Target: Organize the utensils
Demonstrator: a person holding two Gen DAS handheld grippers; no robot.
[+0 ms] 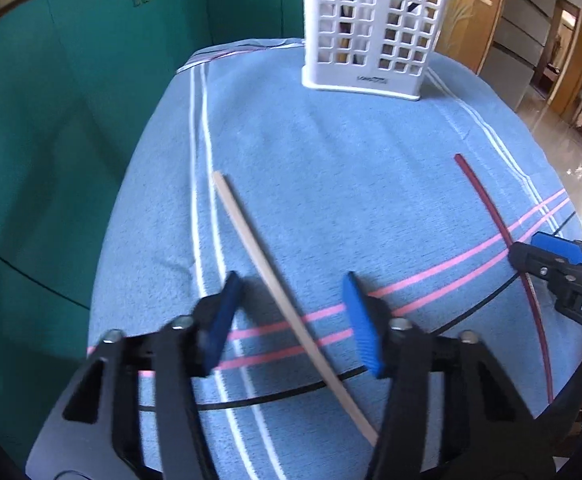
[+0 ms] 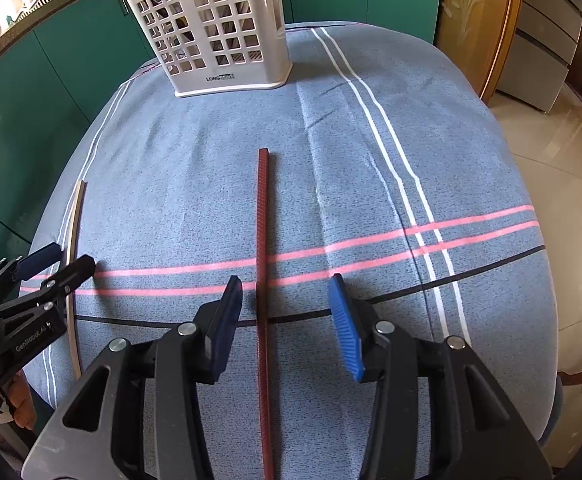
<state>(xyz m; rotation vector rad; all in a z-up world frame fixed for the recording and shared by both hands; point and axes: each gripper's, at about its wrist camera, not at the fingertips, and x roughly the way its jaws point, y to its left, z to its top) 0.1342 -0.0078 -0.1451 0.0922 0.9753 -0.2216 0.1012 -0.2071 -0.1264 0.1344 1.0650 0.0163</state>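
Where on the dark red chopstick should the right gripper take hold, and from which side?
Grip the dark red chopstick on its near half, coming down from above. It lies flat on the cloth, lengthwise between the open jaws of the right gripper, so they likely only need lowering and closing across it.

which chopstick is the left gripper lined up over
The pale wooden chopstick: it runs between the open fingers of the left gripper. The dark red chopstick lies apart, between the fingers of the right gripper.

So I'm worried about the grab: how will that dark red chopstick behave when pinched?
The dark red chopstick looks thin and straight, so probably stiff and light. Its faces look flat, so it likely won't roll. Lying flat on the cloth between the open right gripper fingers, it may pivot if pinched off-centre.
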